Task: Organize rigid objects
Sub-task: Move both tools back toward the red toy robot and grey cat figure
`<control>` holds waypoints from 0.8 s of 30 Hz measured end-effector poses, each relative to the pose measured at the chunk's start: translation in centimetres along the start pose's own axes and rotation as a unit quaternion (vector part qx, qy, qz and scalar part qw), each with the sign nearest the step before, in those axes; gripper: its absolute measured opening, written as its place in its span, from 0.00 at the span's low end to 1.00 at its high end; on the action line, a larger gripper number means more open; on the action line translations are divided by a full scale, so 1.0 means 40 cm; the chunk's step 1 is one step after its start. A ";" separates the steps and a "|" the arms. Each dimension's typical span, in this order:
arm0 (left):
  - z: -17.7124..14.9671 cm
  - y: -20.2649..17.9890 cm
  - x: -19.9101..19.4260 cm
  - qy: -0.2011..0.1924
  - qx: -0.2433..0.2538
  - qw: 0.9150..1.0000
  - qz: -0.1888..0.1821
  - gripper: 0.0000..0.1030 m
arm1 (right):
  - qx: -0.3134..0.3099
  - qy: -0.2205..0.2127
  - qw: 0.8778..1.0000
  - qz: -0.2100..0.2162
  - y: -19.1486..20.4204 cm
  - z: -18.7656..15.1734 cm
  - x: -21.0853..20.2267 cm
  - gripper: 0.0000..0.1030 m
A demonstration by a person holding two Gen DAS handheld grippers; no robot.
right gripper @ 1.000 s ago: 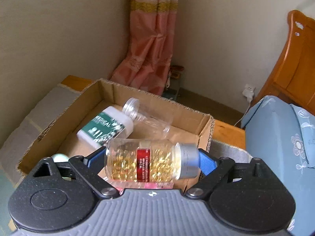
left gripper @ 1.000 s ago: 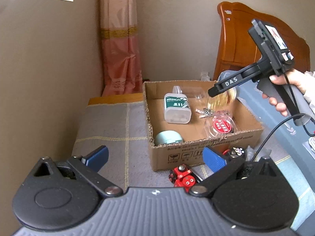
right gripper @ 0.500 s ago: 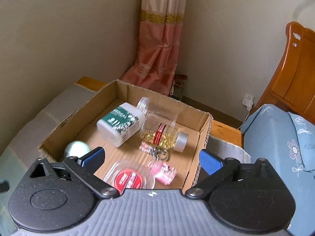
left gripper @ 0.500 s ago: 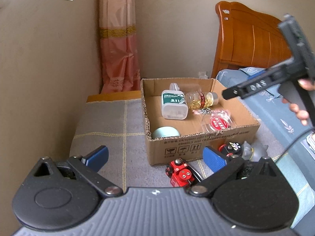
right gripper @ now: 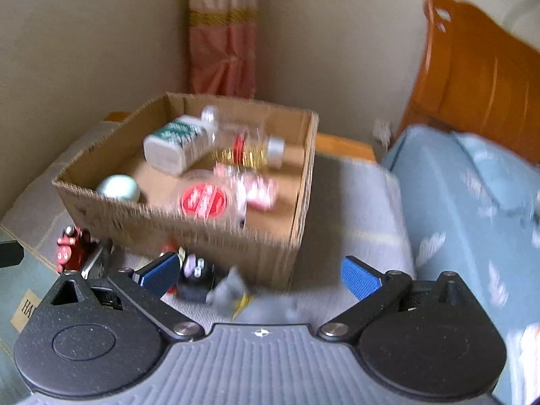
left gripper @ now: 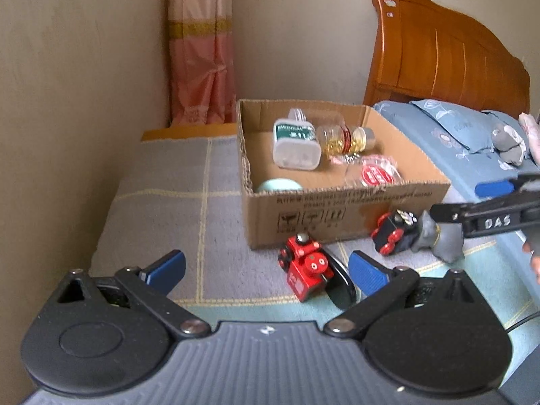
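A cardboard box [left gripper: 337, 209] [right gripper: 189, 226] sits on the bed. Inside lie a white bottle with a green label [left gripper: 295, 143] [right gripper: 177, 143], a clear bottle of yellow capsules [left gripper: 344, 138] [right gripper: 249, 150], a red-lidded round tub [left gripper: 376, 175] [right gripper: 202, 200] and a pale green ball [left gripper: 278, 185] [right gripper: 118, 187]. In front of the box stand a red toy train [left gripper: 305, 270] [right gripper: 71, 251], a black and red toy train [left gripper: 393, 231] [right gripper: 195, 278] and a grey figurine [left gripper: 438, 236] [right gripper: 233, 290]. My left gripper [left gripper: 266, 268] is open near the red train. My right gripper [right gripper: 260, 275] is open, low over the grey figurine.
A grey and green checked blanket [left gripper: 168, 195] covers the bed's left side. A blue quilt [left gripper: 472, 141] [right gripper: 455, 195] lies to the right under an orange wooden headboard [left gripper: 445, 54]. A pink curtain [left gripper: 200, 60] hangs in the corner. A dark flat object [left gripper: 341, 287] lies beside the red train.
The right gripper let go of the capsule bottle into the box, opened, then pulled back and dropped down in front of the box toward the grey figurine. The left gripper barely moved.
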State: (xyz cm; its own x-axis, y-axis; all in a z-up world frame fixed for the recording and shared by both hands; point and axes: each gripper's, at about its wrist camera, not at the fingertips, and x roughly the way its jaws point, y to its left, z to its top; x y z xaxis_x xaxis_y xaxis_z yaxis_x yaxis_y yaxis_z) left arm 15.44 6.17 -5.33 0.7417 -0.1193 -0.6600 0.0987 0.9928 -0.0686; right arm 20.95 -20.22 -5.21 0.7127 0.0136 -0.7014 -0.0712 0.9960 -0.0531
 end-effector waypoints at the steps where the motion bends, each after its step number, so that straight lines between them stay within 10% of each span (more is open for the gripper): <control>1: -0.004 -0.001 0.002 0.002 0.000 1.000 -0.002 0.99 | 0.011 0.003 1.000 -0.003 0.003 -0.013 0.012 1.00; 24: -0.019 -0.033 0.053 0.019 0.035 0.999 -0.003 0.99 | 0.097 0.048 0.994 -0.026 -0.053 -0.160 0.033 1.00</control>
State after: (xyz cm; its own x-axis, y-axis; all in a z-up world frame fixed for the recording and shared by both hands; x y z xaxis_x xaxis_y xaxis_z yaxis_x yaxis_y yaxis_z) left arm 16.39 4.63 -7.19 0.7160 -0.1234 -0.6871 0.1508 0.9884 -0.0204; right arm 17.57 -22.86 -10.59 0.6414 -0.0384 -0.7663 0.1065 0.9935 0.0394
